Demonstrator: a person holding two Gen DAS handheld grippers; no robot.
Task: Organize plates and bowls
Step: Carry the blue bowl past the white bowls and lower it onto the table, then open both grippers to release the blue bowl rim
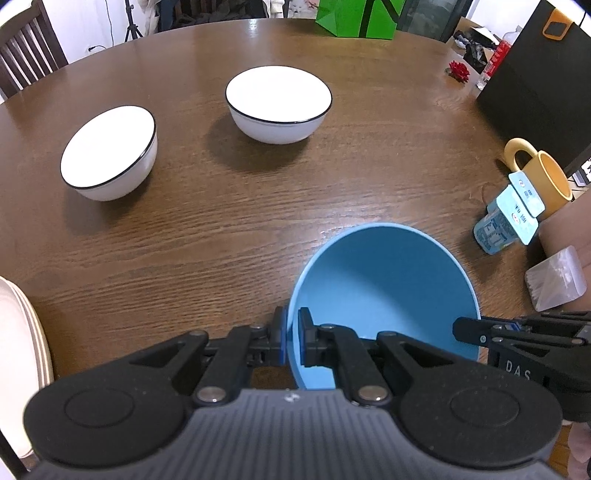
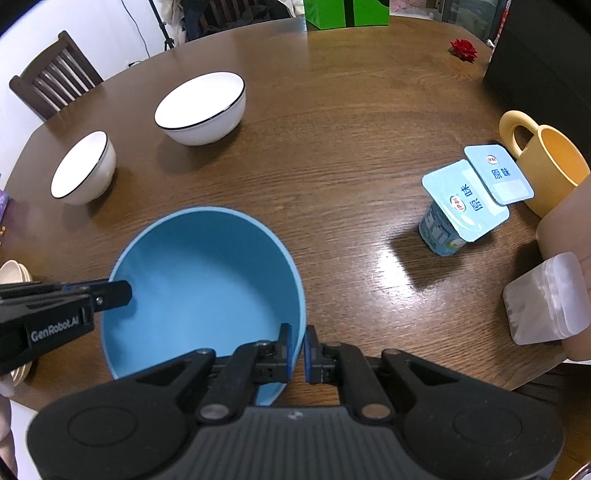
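A blue bowl (image 1: 388,288) (image 2: 199,288) sits low over the brown table, pinched at two sides of its rim. My left gripper (image 1: 293,341) is shut on its left rim, one pad inside and one outside. On the opposite rim my right gripper (image 2: 298,350) is shut the same way. Each gripper shows in the other's view: the right gripper (image 1: 465,330) at the bowl's right edge, the left gripper (image 2: 122,291) at its left edge. Two white bowls with dark rims, one (image 1: 110,151) (image 2: 83,168) to the left and one (image 1: 279,101) (image 2: 201,107) farther back, stand empty.
A stack of cream plates (image 1: 26,354) (image 2: 16,277) lies at the left table edge. To the right stand yoghurt cups (image 2: 461,203) (image 1: 506,218), a yellow mug (image 2: 546,162) (image 1: 543,173) and a clear plastic box (image 2: 546,299) (image 1: 557,280). A green bag (image 1: 354,16) and a red flower (image 2: 463,50) sit at the back.
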